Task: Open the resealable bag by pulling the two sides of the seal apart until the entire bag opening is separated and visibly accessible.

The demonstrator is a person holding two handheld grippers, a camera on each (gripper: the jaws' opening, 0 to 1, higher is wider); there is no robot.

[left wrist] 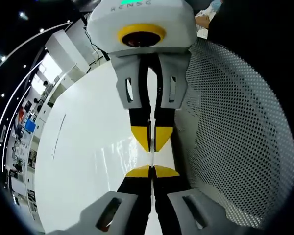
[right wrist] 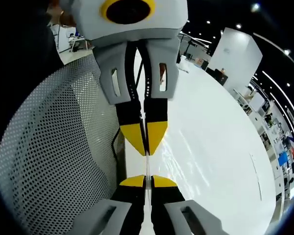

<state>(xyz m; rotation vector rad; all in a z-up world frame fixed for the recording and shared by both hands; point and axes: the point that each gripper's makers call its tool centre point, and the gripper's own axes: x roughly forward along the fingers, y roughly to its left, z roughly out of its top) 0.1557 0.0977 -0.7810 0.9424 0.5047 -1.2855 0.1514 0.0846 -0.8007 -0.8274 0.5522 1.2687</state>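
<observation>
The resealable bag is hard to make out: it is clear film, seen edge-on as a thin pale strip between the two hand-held grippers, with faint glossy wrinkles spreading over the white bench beside it in both views. Its body and its opening are not readable, so I cannot tell whether the seal is parted. In the left gripper view the left hand-held gripper rises from the bottom with its yellow-tipped jaws pressed together on that strip, and the right hand-held gripper comes down from the top, tip to tip with it, its jaws likewise closed on the film. The right gripper view mirrors this: the right hand-held gripper below, the left hand-held gripper above, both pinching the bag's edge. The bench is smooth, white and glossy, and the grippers meet over its edge. Beside that edge stands a curved panel of perforated grey mesh, dotted with small round holes, also seen in the right gripper view. Beyond the bench the room is dark-ceilinged with small spot lights, white partitions and cluttered shelves too small to read.
</observation>
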